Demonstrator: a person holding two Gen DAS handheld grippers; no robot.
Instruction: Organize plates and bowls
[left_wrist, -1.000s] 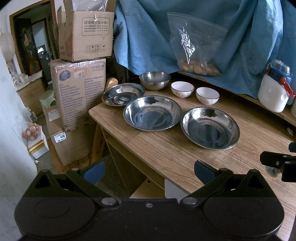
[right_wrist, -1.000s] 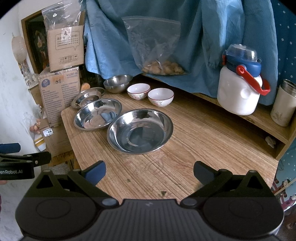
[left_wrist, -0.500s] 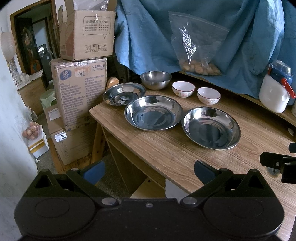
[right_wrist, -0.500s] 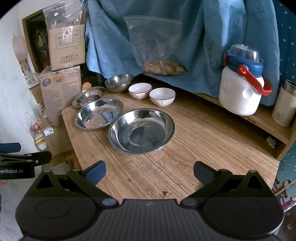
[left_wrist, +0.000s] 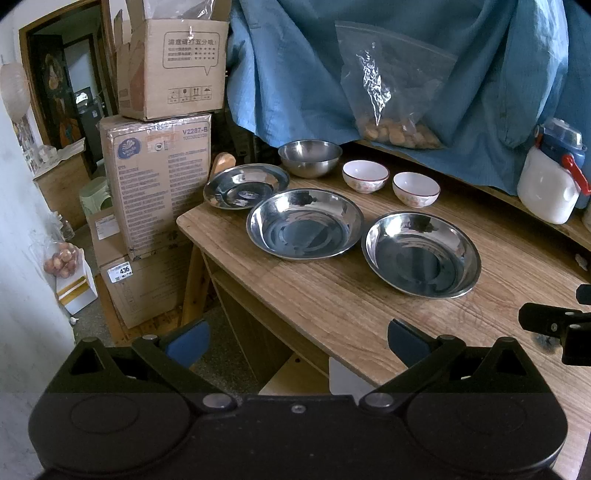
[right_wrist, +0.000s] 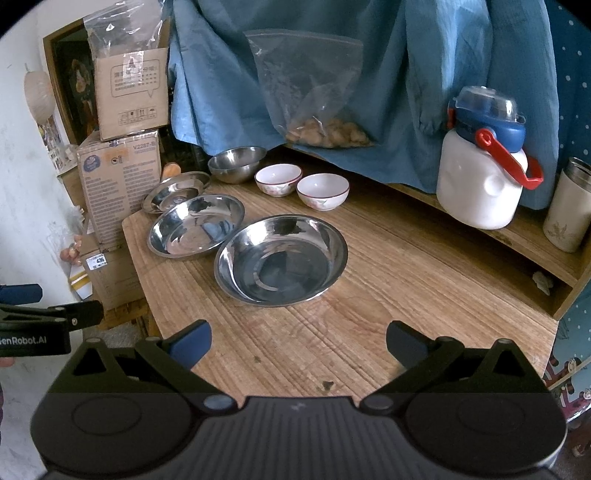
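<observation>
Three steel plates lie on the wooden table (left_wrist: 332, 306): a small one (left_wrist: 245, 185) at the far left corner, a middle one (left_wrist: 304, 223), and a near one (left_wrist: 421, 253), also in the right wrist view (right_wrist: 280, 260). A steel bowl (left_wrist: 309, 158) and two white bowls (left_wrist: 365, 176) (left_wrist: 416, 189) stand behind them. My left gripper (left_wrist: 297, 338) is open and empty, off the table's front left edge. My right gripper (right_wrist: 297, 341) is open and empty above the near table, short of the near plate.
Stacked cardboard boxes (left_wrist: 159, 162) stand left of the table. A blue cloth (left_wrist: 406, 66) and a plastic bag of food (left_wrist: 395, 92) hang behind. A white jug with a blue lid (right_wrist: 482, 177) and a steel cup (right_wrist: 569, 210) stand on a raised shelf at the right.
Both grippers have crept slightly; the view shifts a little. Nothing on the table has moved, and both grippers stay open.
</observation>
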